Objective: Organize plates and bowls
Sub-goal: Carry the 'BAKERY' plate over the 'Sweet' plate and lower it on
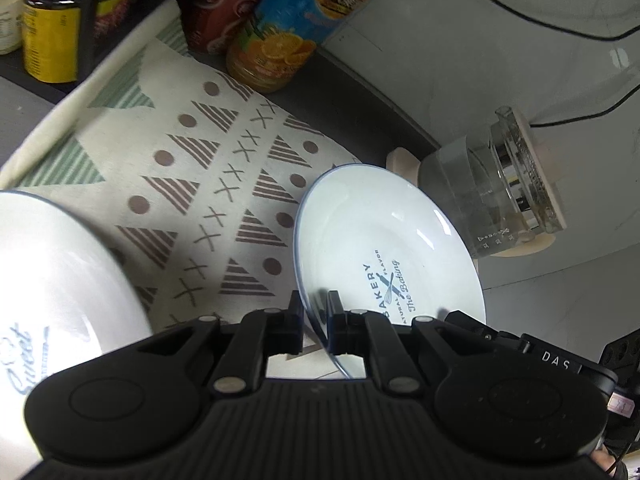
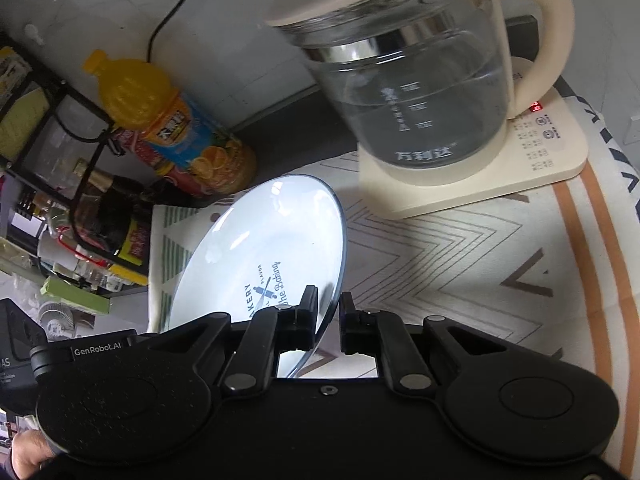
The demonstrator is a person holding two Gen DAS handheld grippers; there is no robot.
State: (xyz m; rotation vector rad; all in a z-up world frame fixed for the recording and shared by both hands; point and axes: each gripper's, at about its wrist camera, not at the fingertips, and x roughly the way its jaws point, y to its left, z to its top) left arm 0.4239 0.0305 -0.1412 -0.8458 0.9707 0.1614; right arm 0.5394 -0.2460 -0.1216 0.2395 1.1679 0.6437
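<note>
Two plates show in the left wrist view; one, the "Bakery" plate (image 1: 384, 248), is pinched at its near rim between the narrowly parted fingers of the left tongs (image 1: 315, 312), one finger on its face and one behind, and it rises tilted ahead and to the right of them; the other, the "Sweet" plate (image 1: 60, 288), sits low and to the left of the left tongs, partly cut off by the frame edge, and I cannot tell whether it rests on the mat (image 1: 208, 184); the mat, printed with striped triangles, dots and crosses, stretches ahead beneath both; beyond it, far ahead, stand a juice bottle (image 1: 288, 28) and dark jars (image 1: 216, 12); a glass kettle (image 1: 492, 196) is ahead to the right, just behind the Bakery plate's far rim.

In the right wrist view the right tongs (image 2: 329, 312) grip a plate with the same "Bakery" print (image 2: 264, 256); its rim passes between the fingers, the left one over its face and the right one just outside the edge, with only a slim gap between them; the plate leans up and away to the left ahead of them; whether this is the very plate the left tongs hold I cannot tell; the kettle (image 2: 412, 92) on its cream base (image 2: 560, 152) is ahead to the right, apart from the plate; the juice bottle (image 2: 172, 124) lies ahead to the left, beside a wire rack (image 2: 72, 152) of bottles; a chevron cloth (image 2: 460, 256) lies under and right of the tongs.
</note>
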